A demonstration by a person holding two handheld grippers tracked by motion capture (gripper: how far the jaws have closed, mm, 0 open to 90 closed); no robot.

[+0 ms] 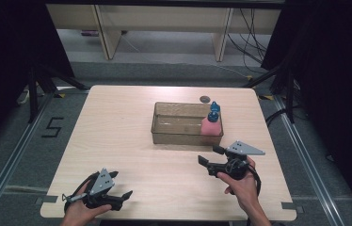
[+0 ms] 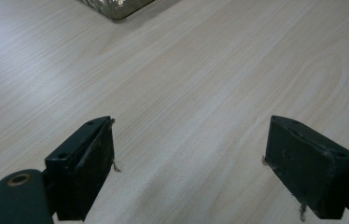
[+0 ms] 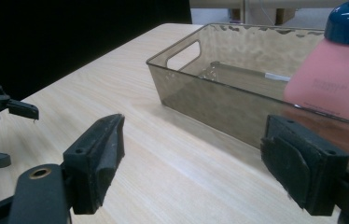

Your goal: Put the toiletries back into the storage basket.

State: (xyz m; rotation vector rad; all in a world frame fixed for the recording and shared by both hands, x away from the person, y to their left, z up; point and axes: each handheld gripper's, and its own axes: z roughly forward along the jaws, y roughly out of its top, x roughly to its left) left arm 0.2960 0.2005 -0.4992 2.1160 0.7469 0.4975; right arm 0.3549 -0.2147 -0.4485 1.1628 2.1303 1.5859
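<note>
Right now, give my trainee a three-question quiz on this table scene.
1. True or false: the pink bottle stands inside the bin.
2. The right gripper is: A) shut on the bottle, B) open over bare table, C) inside the bin.
3. Fill in: the bottle's cap is coloured ____.

Key
1. True; it stands at the bin's right end.
2. B; its fingers are apart with nothing between them, just short of the bin's near wall.
3. Blue.
</note>
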